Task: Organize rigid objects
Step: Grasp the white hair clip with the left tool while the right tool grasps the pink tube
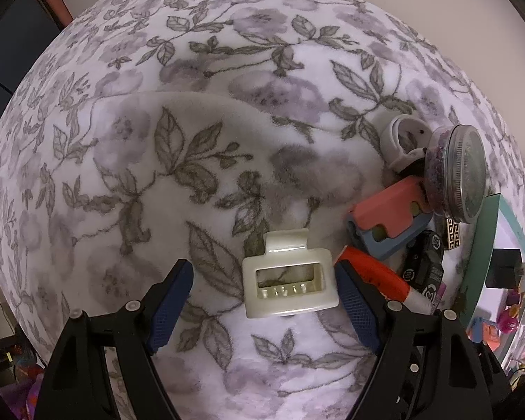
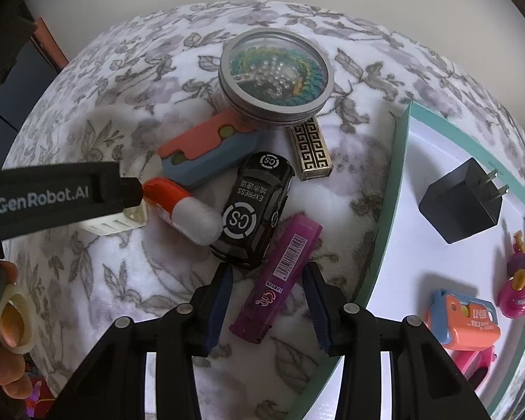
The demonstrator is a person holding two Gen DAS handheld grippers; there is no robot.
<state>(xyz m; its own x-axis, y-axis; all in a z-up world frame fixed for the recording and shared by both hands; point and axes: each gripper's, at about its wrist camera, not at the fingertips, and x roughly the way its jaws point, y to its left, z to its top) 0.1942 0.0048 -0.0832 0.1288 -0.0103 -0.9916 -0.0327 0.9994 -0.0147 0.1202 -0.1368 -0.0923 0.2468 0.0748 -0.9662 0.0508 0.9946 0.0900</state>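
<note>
Two grippers straddled things without pressing: left gripper around hair clip, right gripper around purple tube.

Both wrist views straight down, close, sharing the red-white tube.

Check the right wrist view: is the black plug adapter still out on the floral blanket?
No, the black plug adapter already lies inside the teal-rimmed white tray, apart from the items on the floral blanket.
</note>
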